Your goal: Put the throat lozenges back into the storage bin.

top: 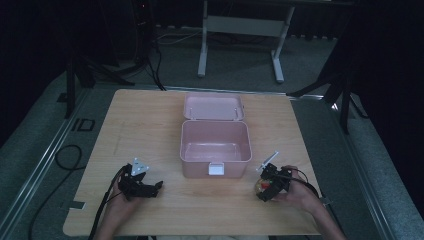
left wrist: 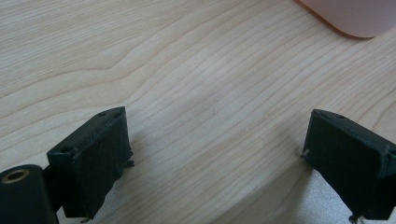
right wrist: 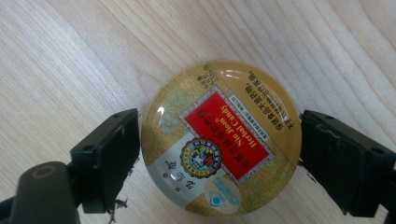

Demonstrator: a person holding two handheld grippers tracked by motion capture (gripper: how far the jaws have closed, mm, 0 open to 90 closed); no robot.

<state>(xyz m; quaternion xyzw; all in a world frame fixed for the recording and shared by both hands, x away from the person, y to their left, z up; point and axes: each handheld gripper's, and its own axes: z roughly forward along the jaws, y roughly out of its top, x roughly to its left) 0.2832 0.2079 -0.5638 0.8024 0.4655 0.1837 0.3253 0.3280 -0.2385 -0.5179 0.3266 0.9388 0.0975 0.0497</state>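
A round gold tin (right wrist: 219,140) with a red label lies flat on the wooden table (top: 140,125), between the jaws of the right gripper (right wrist: 219,158). Both jaws press its rim, one on each side, so it is grasped. In the high view this gripper (top: 267,186) sits near the table's front right, just right of the open pink box (top: 215,142), whose lid lies back. The left gripper (left wrist: 215,154) rests at the front left, jaws spread wide over bare wood, holding nothing.
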